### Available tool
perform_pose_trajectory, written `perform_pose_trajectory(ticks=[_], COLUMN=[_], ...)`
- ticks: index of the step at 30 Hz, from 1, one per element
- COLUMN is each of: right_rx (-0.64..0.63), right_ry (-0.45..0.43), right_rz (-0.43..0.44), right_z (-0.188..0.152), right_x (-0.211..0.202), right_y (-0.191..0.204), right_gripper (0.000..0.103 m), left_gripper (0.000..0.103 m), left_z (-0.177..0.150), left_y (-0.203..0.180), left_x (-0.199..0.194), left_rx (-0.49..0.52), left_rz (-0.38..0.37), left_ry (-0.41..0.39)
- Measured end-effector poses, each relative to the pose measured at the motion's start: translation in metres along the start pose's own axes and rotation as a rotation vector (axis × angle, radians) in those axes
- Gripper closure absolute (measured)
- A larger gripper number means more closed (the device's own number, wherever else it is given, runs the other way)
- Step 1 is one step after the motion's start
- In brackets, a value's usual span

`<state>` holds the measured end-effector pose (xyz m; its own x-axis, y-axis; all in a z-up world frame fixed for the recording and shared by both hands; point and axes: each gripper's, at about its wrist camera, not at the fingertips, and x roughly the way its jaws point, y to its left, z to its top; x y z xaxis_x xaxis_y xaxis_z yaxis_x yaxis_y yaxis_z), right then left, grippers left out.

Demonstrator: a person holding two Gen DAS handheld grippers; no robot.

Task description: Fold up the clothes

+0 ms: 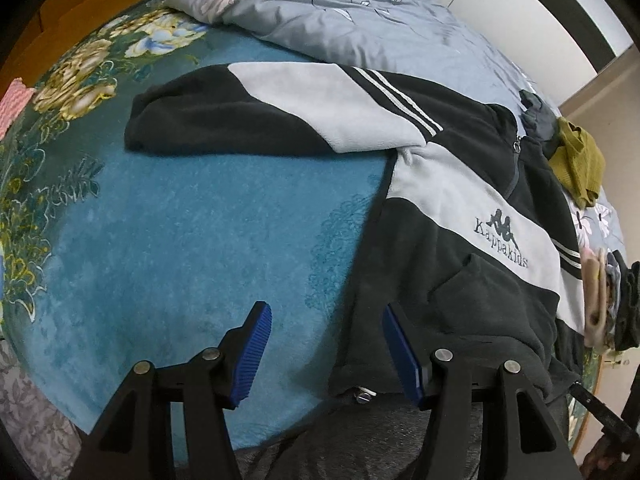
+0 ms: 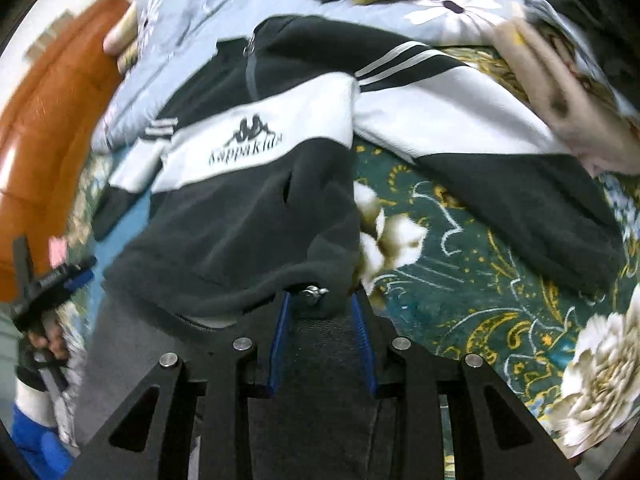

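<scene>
A black and light-grey "Kappa kids" fleece jacket [image 1: 460, 208] lies front up on a teal floral blanket [image 1: 192, 216], one sleeve [image 1: 280, 108] stretched out to the left. My left gripper [image 1: 326, 320] is open at the jacket's bottom hem, its right finger over the fabric, holding nothing. In the right wrist view the jacket [image 2: 248, 168] lies ahead with its other sleeve [image 2: 500, 160] spread to the right. My right gripper [image 2: 320, 300] is open around the hem's right corner near a metal zipper pull [image 2: 314, 292]. The left gripper also shows at the left of that view [image 2: 60, 276].
A grey-blue floral quilt [image 1: 340, 12] lies behind the jacket. An olive garment [image 1: 576, 160] and a dark grey one [image 1: 536, 116] sit on it. More folded clothes [image 1: 600, 300] are stacked at the right. A wooden headboard [image 2: 52, 120] stands at the left.
</scene>
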<state>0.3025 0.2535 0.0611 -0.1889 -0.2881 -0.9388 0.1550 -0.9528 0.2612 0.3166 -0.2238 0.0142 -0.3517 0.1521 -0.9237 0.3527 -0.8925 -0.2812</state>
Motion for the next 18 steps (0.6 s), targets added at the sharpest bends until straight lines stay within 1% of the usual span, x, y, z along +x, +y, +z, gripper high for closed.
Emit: perform_pose_trajectory(ticks=[3,5,8,12,14,18], right_rx=[-0.019,-0.024,-0.005,0.025,0.052,0.071], right_ry=[0.009,0.005,0.010,-0.002,-0.008,-0.009], right_rz=[-0.059,-0.120,-0.178,-0.210,-0.229,-0.219], right_z=[0.003,0.007,0.012,0.017,0.020,0.023], right_x=[0.006,0.010,0.017,0.017,0.016,0.015], right_y=[0.005,0.005,0.002,-0.001,-0.005,-0.008], right_gripper=[0.071,0.071,0.071,0.071,0.071,0.070], left_gripper=[0.041,0.041,0.041,0.041,0.039,0.038], left_z=[-0.001,-0.003,-0.008,-0.022,-0.033,-0.051], left_y=[0.003,0.005,0.008,0.013,0.013,0.004], left_x=[0.003,0.004,0.005,0.004,0.003,0.008], left_rx=[0.000,0.012,0.048,0.126,0.175,0.255], left_rz=[-0.010,-0.012,-0.005,-0.013,-0.034,-0.088], left_ry=[0.009,0.011,0.020,0.030,0.043,0.085])
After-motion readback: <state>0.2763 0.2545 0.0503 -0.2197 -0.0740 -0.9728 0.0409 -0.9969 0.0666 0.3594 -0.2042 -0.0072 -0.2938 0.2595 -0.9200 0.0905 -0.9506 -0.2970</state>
